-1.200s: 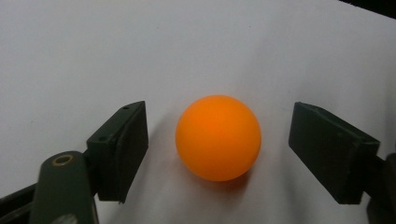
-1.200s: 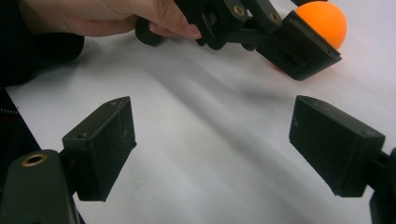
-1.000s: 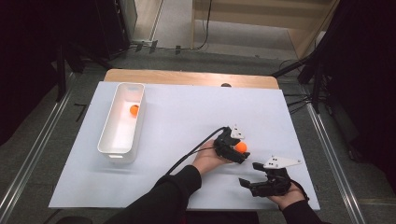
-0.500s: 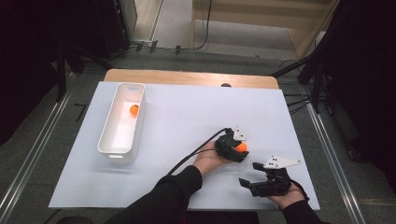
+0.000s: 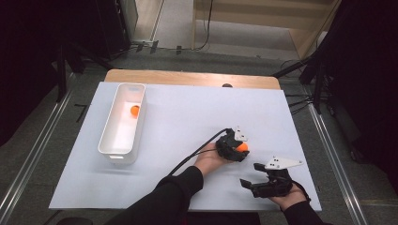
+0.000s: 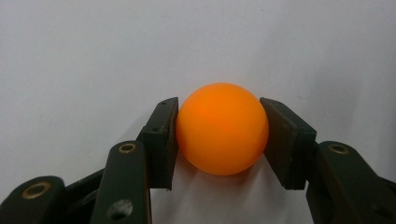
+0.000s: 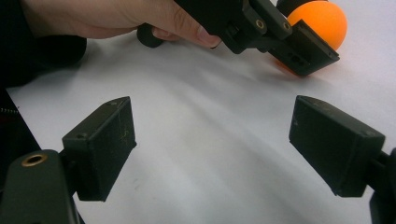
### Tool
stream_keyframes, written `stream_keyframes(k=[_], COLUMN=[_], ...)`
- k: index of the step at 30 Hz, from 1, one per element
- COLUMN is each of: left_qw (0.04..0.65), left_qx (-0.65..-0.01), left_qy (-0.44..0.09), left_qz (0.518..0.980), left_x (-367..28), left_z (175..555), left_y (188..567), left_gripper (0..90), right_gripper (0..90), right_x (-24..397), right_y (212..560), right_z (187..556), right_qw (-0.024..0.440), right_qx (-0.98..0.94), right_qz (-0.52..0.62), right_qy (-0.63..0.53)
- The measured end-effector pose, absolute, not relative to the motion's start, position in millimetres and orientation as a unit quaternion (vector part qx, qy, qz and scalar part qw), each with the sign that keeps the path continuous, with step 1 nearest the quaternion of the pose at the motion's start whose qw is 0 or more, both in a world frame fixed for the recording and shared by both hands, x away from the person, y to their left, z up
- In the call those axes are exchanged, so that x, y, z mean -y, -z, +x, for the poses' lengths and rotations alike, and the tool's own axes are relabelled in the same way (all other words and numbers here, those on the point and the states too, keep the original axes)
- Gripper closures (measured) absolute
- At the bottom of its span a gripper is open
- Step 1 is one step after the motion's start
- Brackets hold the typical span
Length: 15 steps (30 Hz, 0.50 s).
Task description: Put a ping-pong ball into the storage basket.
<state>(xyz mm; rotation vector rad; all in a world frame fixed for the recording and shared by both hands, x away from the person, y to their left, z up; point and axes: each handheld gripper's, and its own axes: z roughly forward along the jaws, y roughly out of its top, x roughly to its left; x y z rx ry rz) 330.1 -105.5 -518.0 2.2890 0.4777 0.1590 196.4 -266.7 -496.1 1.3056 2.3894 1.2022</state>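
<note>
White bin (image 5: 121, 126) sat left of centre in the high view, a second orange ball (image 5: 134, 110) inside near its far end. Left tongs (image 5: 239, 149) lower centre-right, jaws just closed in, pinching the orange ball (image 6: 222, 129) on both sides; ball rested on the white surface (image 5: 187, 117). Right tongs (image 5: 256, 180) at lower right, jaws spread wide, nothing between them, just beside the left tongs.

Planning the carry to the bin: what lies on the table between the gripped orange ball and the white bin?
Nothing: in the high view, bare white tabletop runs from the orange ball in the left gripper to the white bin.
</note>
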Motion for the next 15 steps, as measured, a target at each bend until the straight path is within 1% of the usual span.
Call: stream_keyframes(k=[9, 15], left_qw=[0.388, 0.387], left_qx=[-0.179, -0.18], left_qy=[-0.063, -0.053], left_qz=[0.902, 0.903], left_x=[106.0, 103.4], left_z=[328.1, 330.7], left_y=[517.7, 515.4], left_gripper=[50.2, 50.2], right_gripper=[12.9, 12.9], right_x=[266.8, 266.7], right_y=[496.6, 496.6], right_z=[196.7, 196.6], right_qw=[0.082, 0.081], right_qx=[-0.801, -0.801], right_qz=[0.437, 0.438], right_qy=[-0.401, -0.4])
